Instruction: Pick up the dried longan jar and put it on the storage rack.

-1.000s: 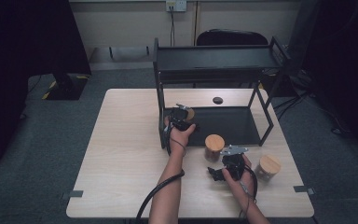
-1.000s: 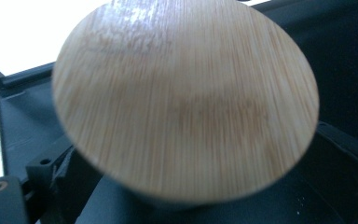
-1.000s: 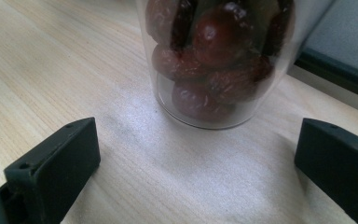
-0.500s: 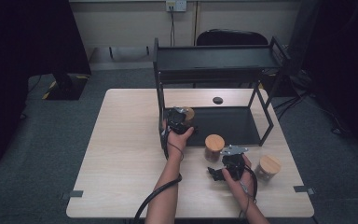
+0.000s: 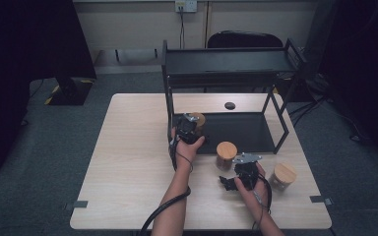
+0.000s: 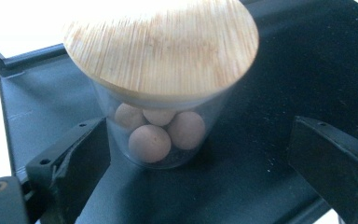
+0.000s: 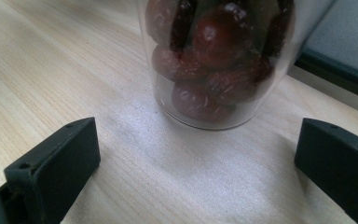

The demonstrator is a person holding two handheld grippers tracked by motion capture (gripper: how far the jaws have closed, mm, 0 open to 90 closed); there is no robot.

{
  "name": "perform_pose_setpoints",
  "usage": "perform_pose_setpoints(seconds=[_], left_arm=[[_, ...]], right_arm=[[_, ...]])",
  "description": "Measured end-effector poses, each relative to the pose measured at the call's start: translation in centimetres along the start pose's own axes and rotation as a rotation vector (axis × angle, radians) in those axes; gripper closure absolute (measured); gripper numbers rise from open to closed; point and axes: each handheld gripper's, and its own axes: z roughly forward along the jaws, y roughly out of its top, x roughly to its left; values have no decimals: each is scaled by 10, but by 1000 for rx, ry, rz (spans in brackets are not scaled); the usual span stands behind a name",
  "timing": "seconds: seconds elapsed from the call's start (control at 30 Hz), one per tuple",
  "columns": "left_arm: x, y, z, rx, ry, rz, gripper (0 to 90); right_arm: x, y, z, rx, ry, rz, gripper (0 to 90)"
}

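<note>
A glass jar with a bamboo lid (image 6: 161, 44) (image 5: 197, 119), holding pale brown balls, stands at the left end of the black rack's lower shelf (image 5: 241, 132) (image 6: 270, 70). My left gripper (image 5: 189, 127) (image 6: 200, 144) is open around the jar's base. Its left jaw sits close beside the glass and its right jaw stands well apart. A second lidded jar (image 5: 226, 153) (image 7: 214, 60), full of dark red fruit, stands on the table in front of the shelf. My right gripper (image 5: 238, 172) (image 7: 196, 140) is open just short of it, with nothing between the jaws.
The black two-level rack (image 5: 226, 66) occupies the back right of the wooden table (image 5: 128, 162). A third lidded jar (image 5: 282, 175) stands right of my right hand. A small black disc (image 5: 230, 105) lies behind the rack. A cable trails from each gripper toward the near edge.
The left hand has eased slightly back toward the near side; the jar on the shelf has not moved. The right gripper and its jar are as before.
</note>
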Motion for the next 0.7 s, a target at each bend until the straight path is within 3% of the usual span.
perform_pose_setpoints(seconds=[0.7], left_arm=[[-7, -8, -17, -18, -66, 9, 58]], right_arm=[[0, 0, 0, 0, 0, 0, 0]])
